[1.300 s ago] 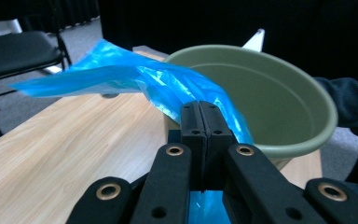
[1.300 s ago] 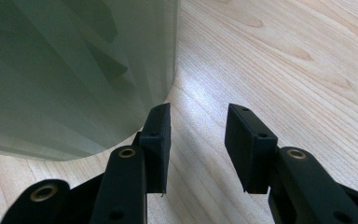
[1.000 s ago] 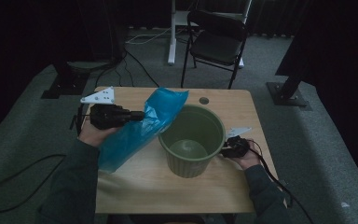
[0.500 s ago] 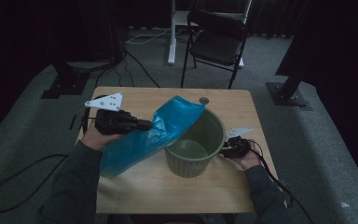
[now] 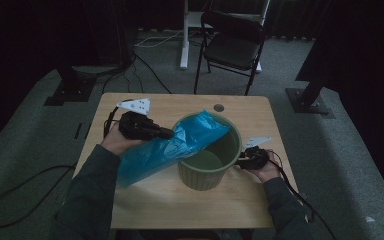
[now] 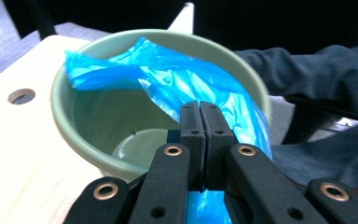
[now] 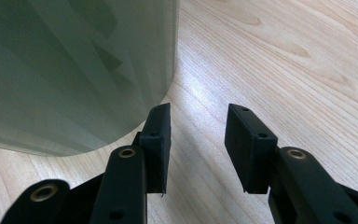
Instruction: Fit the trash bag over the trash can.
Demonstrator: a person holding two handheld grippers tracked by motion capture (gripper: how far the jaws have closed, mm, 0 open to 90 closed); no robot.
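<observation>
Left gripper [image 6: 199,140]: jaws pinched tight on the blue bag [image 5: 180,145]; bag's free end draped over the near rim into the green pot [image 5: 230,152]
Right gripper [image 7: 198,144]: jaws apart, empty; low beside the pot's outer wall
Pot: on the wooden table [image 5: 180,200]

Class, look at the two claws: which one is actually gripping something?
The left claw: it is shut on the blue bag, while the right claw is open beside the green pot.
</observation>
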